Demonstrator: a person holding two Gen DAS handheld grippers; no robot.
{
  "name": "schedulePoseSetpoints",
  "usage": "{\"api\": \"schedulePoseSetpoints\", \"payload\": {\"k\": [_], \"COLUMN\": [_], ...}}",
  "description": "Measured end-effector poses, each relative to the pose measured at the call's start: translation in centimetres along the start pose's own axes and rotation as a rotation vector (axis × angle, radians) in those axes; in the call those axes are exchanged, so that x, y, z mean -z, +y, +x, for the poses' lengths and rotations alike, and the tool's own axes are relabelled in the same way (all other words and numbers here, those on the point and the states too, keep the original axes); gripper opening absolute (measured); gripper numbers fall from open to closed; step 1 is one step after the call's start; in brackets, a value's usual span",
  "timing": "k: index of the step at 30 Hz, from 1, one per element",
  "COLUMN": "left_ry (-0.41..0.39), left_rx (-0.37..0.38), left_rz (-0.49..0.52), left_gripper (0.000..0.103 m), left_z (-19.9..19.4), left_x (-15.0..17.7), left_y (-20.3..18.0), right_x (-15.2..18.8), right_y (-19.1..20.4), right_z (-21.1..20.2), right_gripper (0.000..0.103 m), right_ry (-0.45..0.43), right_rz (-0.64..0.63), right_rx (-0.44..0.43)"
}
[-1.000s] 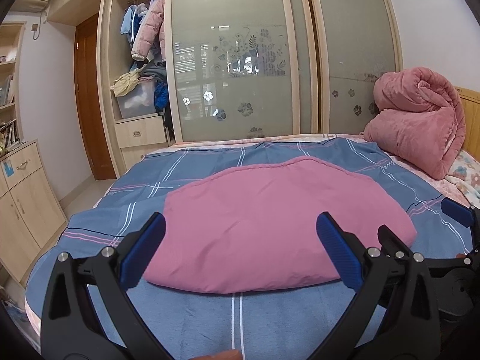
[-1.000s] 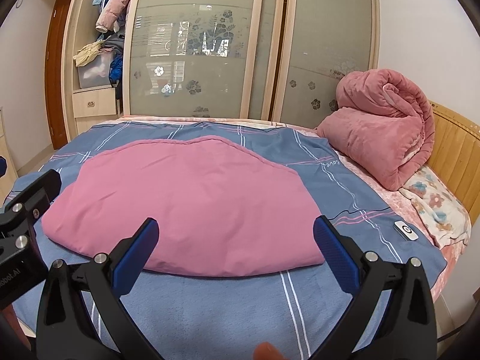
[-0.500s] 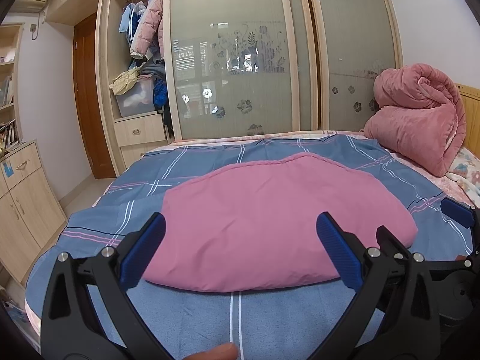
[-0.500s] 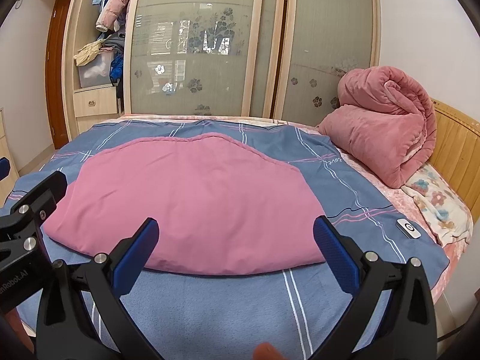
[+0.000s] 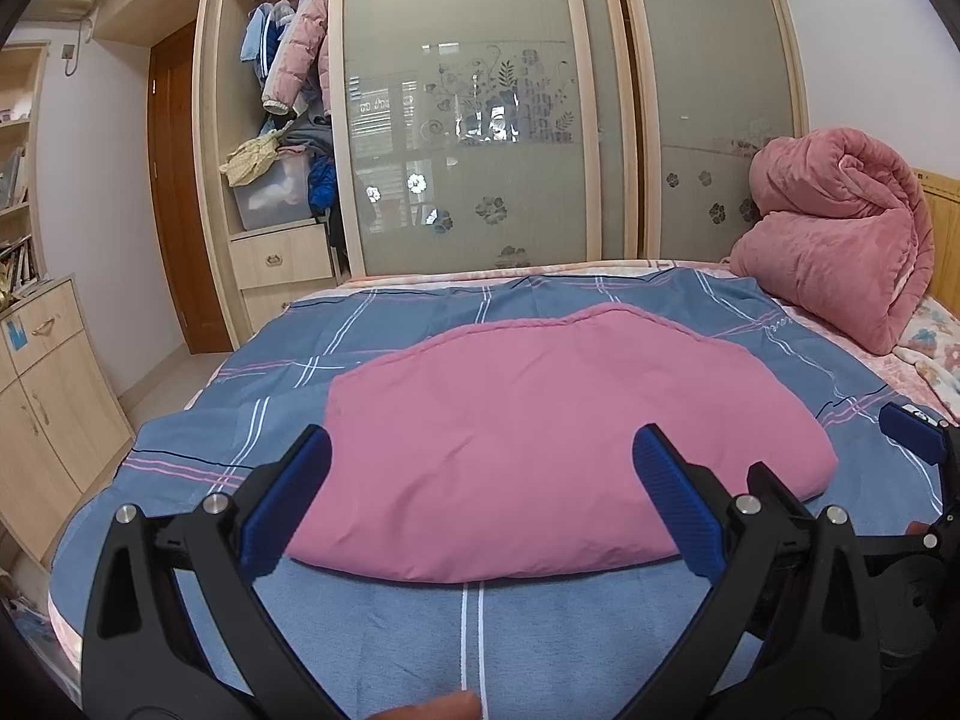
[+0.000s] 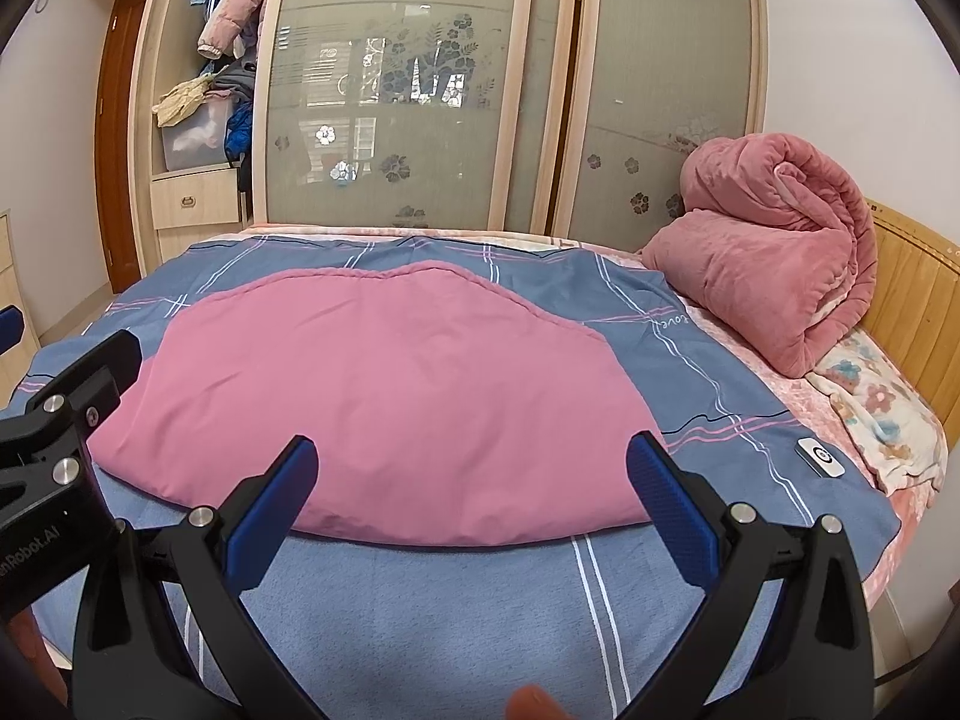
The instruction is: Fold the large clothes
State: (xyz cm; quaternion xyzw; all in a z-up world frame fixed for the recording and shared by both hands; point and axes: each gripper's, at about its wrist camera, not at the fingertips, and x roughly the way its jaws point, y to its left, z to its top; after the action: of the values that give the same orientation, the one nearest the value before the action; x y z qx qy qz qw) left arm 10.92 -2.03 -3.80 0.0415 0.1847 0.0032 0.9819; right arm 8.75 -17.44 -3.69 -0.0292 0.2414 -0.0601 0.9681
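A large pink garment (image 5: 540,432) lies folded flat on the blue checked bedspread (image 5: 420,648); it also shows in the right wrist view (image 6: 384,396). My left gripper (image 5: 480,504) is open and empty, held above the bed's near edge in front of the garment's near hem. My right gripper (image 6: 474,504) is open and empty, beside the left one, facing the garment's near right part. Neither touches the cloth. The left gripper's body shows at the left of the right wrist view (image 6: 54,420).
A rolled pink quilt (image 6: 774,258) rests at the head of the bed by the wooden headboard (image 6: 912,294). A small white remote (image 6: 819,457) lies on the bedspread's right. Sliding wardrobe doors (image 5: 540,120) stand behind the bed; a low cabinet (image 5: 42,408) is left.
Both cameras have tilted up a little, so the bed sits lower in the views. The garment has not moved and both grippers stay open.
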Motion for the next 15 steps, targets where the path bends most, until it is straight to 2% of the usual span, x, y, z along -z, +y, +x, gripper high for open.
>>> {"api": "schedulePoseSetpoints", "payload": {"k": [15], "left_ry": [0.006], "left_rx": [0.007], "left_rz": [0.005], "left_gripper": [0.101], "left_z": [0.33], "left_x": [0.34], "left_y": [-0.11], "right_x": [0.35], "right_y": [0.39], "right_z": [0.32], "right_gripper": [0.102], "right_ry": [0.006], "right_rz": [-0.011], "right_rx": [0.001]}}
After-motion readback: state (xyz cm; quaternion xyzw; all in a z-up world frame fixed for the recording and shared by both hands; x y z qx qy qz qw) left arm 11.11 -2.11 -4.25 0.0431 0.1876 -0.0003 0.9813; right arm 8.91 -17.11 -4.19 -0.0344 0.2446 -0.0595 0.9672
